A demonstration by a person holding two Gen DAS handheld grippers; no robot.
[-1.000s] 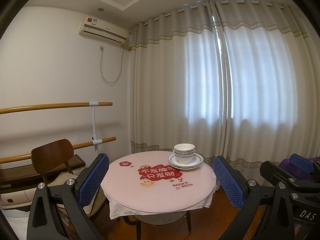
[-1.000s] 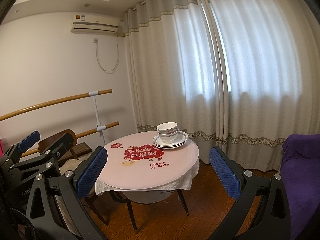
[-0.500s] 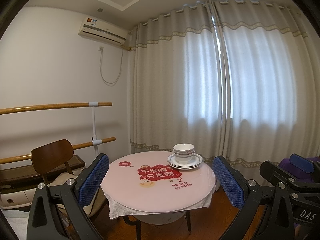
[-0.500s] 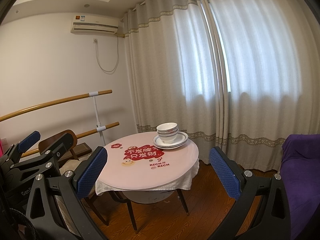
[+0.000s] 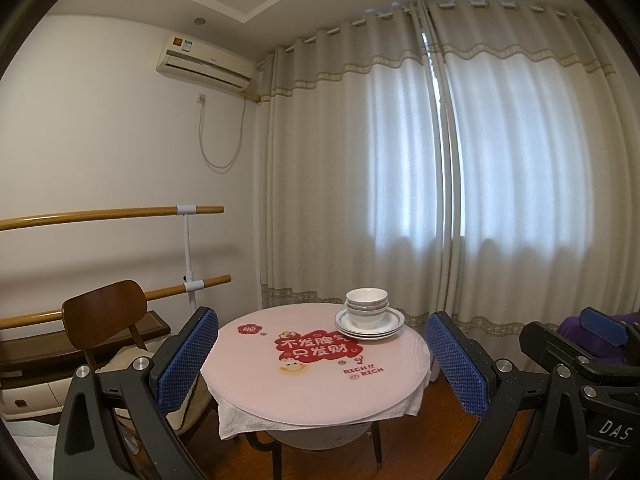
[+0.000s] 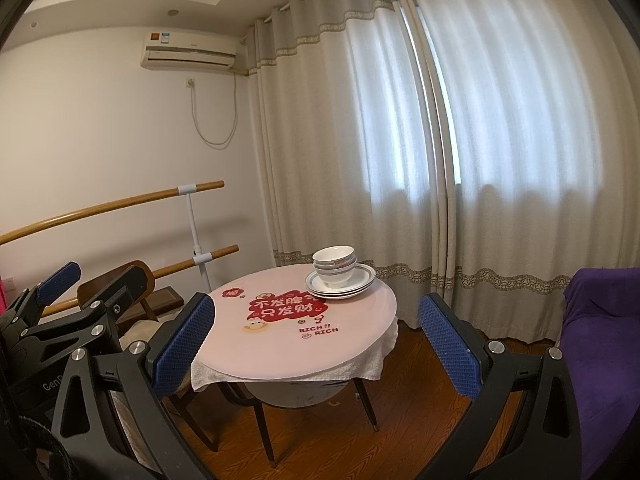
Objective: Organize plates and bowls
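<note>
Bowls (image 5: 367, 307) sat stacked on a pile of plates (image 5: 369, 326) at the far edge of the round pink table (image 5: 304, 384), near the curtains (image 5: 400, 184). The left hand-held gripper (image 5: 320, 354) was held back from the table with its blue pads wide apart and empty. The right hand-held gripper (image 6: 316, 344) was spread apart and empty too. A wooden chair (image 5: 104, 316) stood left of the table.

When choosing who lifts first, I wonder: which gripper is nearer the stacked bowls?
Right, only slightly. The stacked bowls lie almost straight ahead of the right gripper, ahead and rightward of the left gripper. Both hang open, short of the table.
</note>
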